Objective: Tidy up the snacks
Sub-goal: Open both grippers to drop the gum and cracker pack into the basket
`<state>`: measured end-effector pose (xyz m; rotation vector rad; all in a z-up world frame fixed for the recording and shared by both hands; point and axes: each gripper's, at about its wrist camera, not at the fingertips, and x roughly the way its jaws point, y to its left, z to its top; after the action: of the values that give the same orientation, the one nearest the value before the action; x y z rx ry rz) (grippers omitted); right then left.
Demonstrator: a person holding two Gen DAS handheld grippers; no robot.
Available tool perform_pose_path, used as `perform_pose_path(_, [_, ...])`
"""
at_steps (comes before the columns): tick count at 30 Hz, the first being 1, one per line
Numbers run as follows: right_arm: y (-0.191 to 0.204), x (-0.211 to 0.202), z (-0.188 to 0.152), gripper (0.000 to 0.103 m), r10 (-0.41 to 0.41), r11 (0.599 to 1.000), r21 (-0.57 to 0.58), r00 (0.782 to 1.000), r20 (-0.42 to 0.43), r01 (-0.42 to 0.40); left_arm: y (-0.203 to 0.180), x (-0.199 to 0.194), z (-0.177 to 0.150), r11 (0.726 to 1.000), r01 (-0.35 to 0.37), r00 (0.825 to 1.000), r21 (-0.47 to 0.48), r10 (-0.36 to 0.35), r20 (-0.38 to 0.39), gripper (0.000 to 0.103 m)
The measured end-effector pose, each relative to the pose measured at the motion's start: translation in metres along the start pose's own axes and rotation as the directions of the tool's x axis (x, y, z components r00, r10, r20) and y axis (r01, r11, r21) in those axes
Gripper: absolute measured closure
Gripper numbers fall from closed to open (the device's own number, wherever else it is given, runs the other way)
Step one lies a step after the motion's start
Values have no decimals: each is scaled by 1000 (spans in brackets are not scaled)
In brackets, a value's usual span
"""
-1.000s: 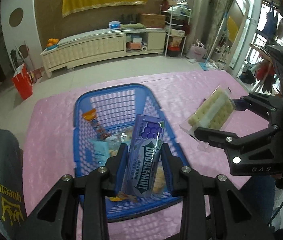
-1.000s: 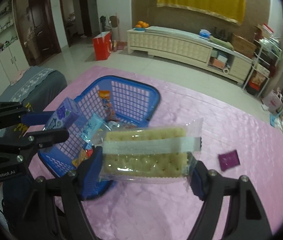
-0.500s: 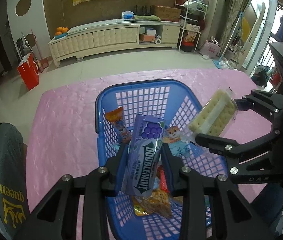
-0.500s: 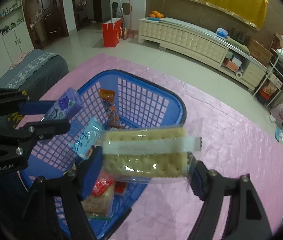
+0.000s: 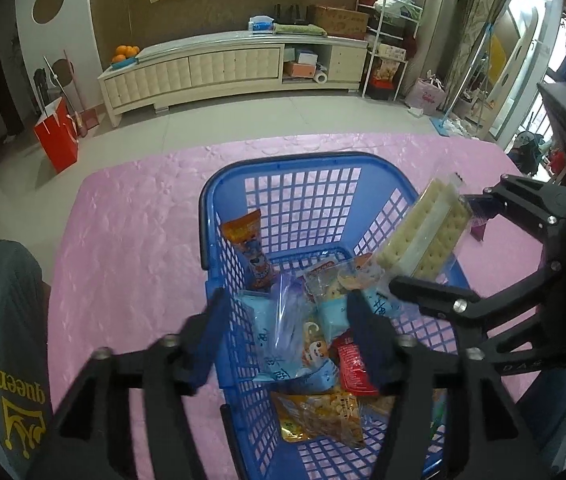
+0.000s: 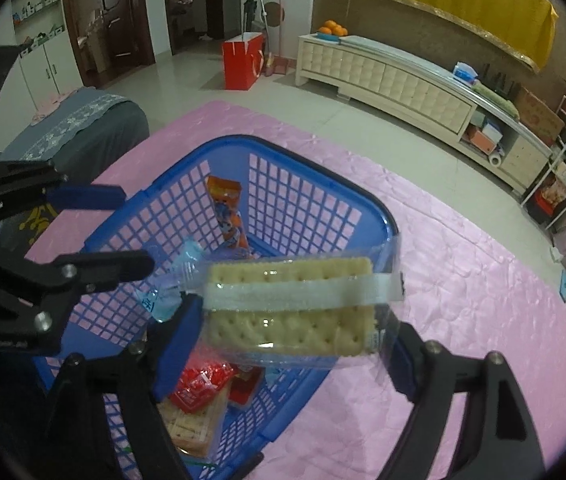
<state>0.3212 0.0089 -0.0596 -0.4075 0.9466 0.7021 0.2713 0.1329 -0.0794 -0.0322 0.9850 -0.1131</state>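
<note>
A blue mesh basket (image 5: 303,158) (image 6: 315,172) with several snack packets in it stands on the pink tablecloth. My left gripper (image 5: 287,304) hangs over the basket's near end and its jaws are opening. The purple Doublemint gum pack (image 5: 289,332) is a blur between the fingers, clear of both pads and dropping onto the packets. My right gripper (image 6: 295,332) (image 5: 439,240) is over the basket's right side. A clear-wrapped cracker pack (image 6: 291,308) (image 5: 423,232) spans its jaws, which are opening. The pack's ends still touch the pads.
In the basket lie an orange packet (image 5: 247,240), a red packet (image 5: 353,364), a yellow packet (image 5: 319,412) and light blue ones. A small purple packet (image 5: 477,234) lies on the cloth right of the basket. A dark chair back (image 5: 3,340) stands at the table's left.
Both grippers have come in over the basket and sunk a little. The left jaws have opened and let go of the gum pack. The right jaws stand slightly wider around the cracker pack.
</note>
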Motion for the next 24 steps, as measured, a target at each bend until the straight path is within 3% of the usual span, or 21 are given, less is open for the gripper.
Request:
perform_pose_path(5, [-5,-11,-3,7,-6,1000,23,1000,22,6,1,-7,0,1000,-4,1000,-16,4,7,40])
perform_pose_path(19, [-13,-55,-15,6,5,997,81,996,92,-13,-11,-43,-5,1000,-22,999,-15,22,42,38])
perform_pose_path(24, [-4,-69,-10,6,27,999,36,993,117,-32,-18,-59,-6,999,-33,997,-12,33,76,32])
